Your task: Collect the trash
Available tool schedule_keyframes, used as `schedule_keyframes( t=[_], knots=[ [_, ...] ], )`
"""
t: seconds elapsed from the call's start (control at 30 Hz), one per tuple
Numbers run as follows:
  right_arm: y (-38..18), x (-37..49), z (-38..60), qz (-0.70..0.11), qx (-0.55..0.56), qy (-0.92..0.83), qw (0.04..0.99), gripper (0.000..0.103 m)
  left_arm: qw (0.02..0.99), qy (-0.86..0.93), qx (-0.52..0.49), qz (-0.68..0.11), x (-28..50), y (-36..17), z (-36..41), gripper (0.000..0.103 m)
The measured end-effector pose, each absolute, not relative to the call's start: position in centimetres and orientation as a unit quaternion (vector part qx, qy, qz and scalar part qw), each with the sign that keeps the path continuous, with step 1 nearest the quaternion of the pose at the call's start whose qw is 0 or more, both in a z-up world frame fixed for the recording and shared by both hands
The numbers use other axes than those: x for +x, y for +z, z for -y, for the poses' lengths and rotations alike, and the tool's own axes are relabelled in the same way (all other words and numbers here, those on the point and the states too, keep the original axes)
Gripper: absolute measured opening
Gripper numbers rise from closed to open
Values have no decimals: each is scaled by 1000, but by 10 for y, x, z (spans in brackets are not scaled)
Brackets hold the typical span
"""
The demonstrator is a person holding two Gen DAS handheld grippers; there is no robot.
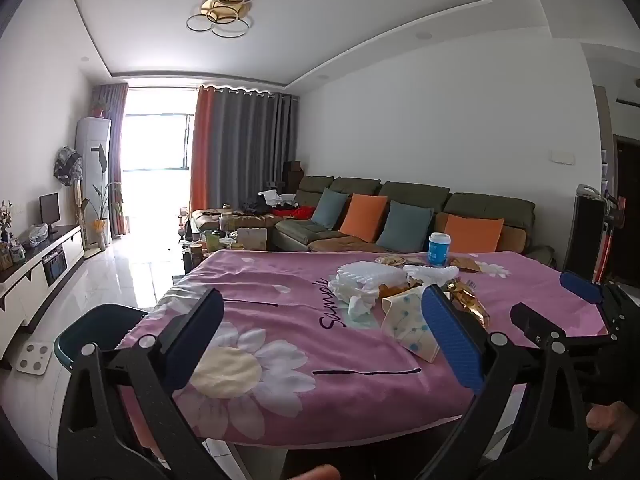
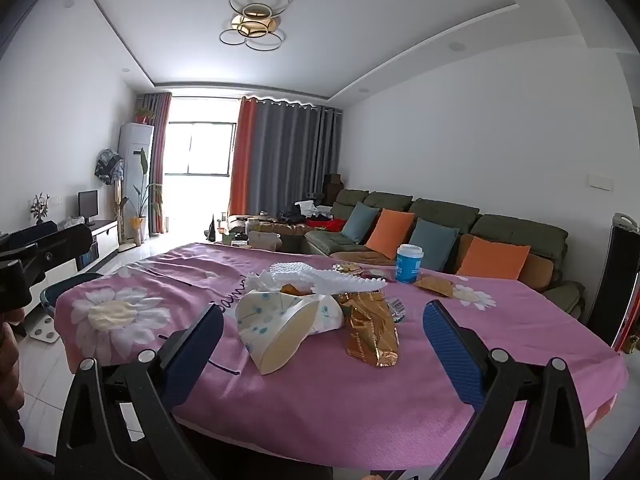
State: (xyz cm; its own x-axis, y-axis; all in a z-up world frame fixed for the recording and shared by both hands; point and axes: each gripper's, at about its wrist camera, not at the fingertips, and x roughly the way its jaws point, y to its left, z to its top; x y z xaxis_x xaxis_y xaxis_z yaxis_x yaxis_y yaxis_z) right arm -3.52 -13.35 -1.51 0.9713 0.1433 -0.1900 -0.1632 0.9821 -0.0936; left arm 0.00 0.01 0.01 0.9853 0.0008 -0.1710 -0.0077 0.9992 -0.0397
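Note:
Trash lies in a pile on the pink flowered tablecloth (image 2: 320, 392): a tipped paper cup with blue dots (image 2: 276, 328), a gold foil wrapper (image 2: 374, 334), white foam netting (image 2: 320, 276), crumpled tissue (image 1: 360, 304) and a blue-and-white cup (image 2: 409, 264) standing behind. My right gripper (image 2: 324, 344) is open and empty, just short of the paper cup and wrapper. My left gripper (image 1: 324, 340) is open and empty over the cloth, left of the paper cup (image 1: 408, 324). The right gripper also shows at the right edge of the left wrist view (image 1: 556, 300).
A dark green bin (image 1: 96, 332) stands on the floor by the table's left edge, with a white scale (image 1: 34, 358) beside it. A sofa (image 2: 440, 232) with orange and blue cushions runs behind the table. More gold wrappers (image 2: 436, 286) lie near the blue cup.

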Motion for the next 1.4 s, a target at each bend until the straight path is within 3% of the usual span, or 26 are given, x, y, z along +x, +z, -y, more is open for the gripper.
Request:
schedule_keyframes(
  t=[1.4],
  knots=[
    [-7, -42, 144, -85, -41, 63, 994, 96, 996, -6, -19, -83, 3, 5, 0, 98]
  ],
)
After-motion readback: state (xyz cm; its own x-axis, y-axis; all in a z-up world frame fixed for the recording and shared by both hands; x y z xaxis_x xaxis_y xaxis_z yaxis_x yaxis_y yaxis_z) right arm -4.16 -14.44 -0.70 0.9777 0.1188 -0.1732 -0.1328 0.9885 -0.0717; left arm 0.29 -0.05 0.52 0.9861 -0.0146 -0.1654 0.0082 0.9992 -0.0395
